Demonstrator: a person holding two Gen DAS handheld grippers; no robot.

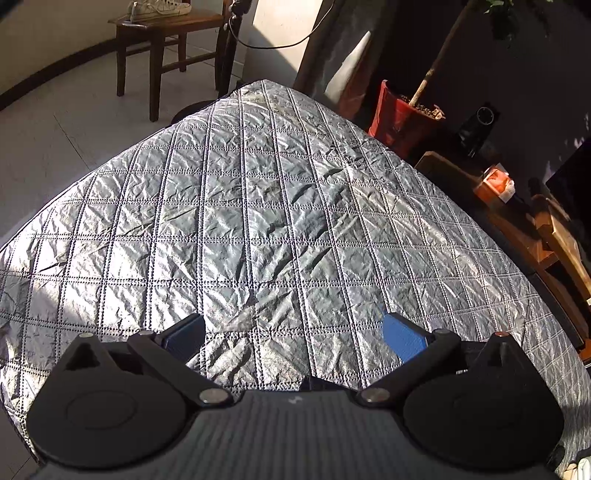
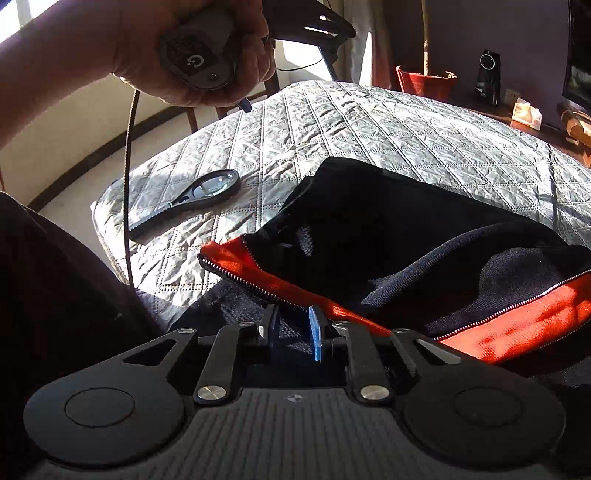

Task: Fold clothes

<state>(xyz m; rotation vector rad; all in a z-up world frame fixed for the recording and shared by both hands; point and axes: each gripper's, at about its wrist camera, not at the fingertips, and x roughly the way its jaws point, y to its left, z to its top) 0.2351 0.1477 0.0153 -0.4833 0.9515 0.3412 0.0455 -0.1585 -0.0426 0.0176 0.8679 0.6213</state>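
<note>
Two grippers in play. Left gripper (image 1: pixel 293 338) hangs over the silver-grey quilted cover (image 1: pixel 266 206) w/ its blue-padded fingers (image 1: pixel 404 339) spread wide, nothing between them, just bare crinkled quilting straight ahead of the tips. Past the far corner of the cover, ahead and to the left of the fingers: a dark wooden chair (image 1: pixel 162 40) w/ pale sneakers (image 1: pixel 159 9) on the seat. Ahead and to the right: a red plant pot (image 1: pixel 400 118) w/ a thin trunk rising out of it.

Right wrist view now. Right gripper (image 2: pixel 293 328) is low over the dark navy jacket w/ orange lining and metal zip (image 2: pixel 406 251); fingers (image 2: pixel 316 334) drawn close together, a narrow gap left, tips right at the zip edge where navy cloth meets orange. Whether they're actually pinching fabric — can't tell, the cloth sits under and just in front of them. The jacket lies rumpled on the cover, spreading ahead and to the right of the fingers, orange lining turned out along the zip line.

Ahead-left of the fingers, apart from the jacket: a black-framed magnifying glass (image 2: pixel 199 197) flat on the quilting. Up top-left, a hand (image 2: pixel 147 48) grips the other gripper's handle, thin cable (image 2: pixel 127 177) dropping from it.
</note>
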